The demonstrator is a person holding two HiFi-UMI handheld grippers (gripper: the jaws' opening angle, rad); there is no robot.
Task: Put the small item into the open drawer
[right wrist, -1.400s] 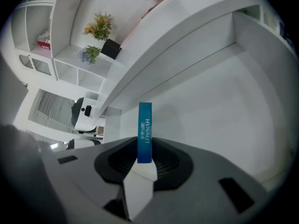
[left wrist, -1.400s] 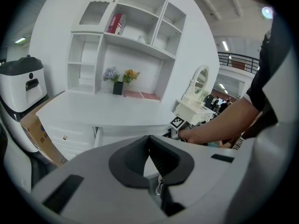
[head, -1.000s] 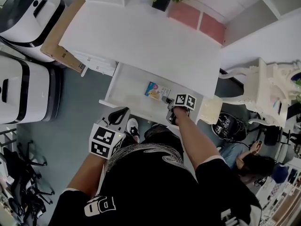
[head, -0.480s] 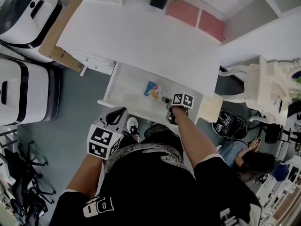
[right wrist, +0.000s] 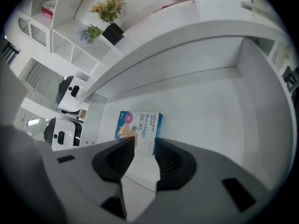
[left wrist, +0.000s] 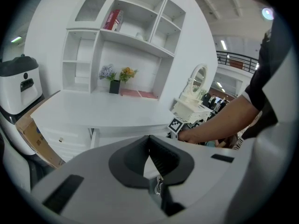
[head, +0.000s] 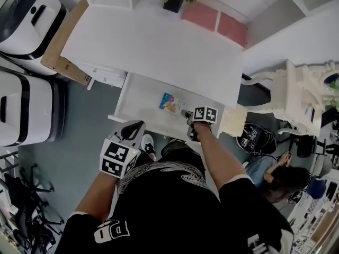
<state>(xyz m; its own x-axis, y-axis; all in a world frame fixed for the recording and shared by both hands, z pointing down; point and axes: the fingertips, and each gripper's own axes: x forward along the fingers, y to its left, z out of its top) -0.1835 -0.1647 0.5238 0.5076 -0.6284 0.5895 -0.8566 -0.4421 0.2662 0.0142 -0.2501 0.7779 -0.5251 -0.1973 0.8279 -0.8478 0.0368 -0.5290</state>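
Head view: bandage box (head: 170,103) lay flat in the open drawer (head: 139,97), just beyond the right gripper (head: 186,114), which pointed steeply down over the drawer's front edge. Left gripper (head: 132,128) hung outside the drawer front, well apart from the box.
Left gripper view: jaws closed together, empty, facing the white tabletop (left wrist: 103,111).
Right gripper view: jaws apart, having just been opening. The box's near end showed in the gap, ungripped, on the drawer floor.

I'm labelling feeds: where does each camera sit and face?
Head view: head-mounted, facing down at open white drawer; arms, black shirt.
Left gripper view: on left tool, facing white desk; shut jaws, right arm.
Right gripper view: on right tool, facing into drawer; jaws, just opened, flank blue bandage box.
Head and right views share the box.
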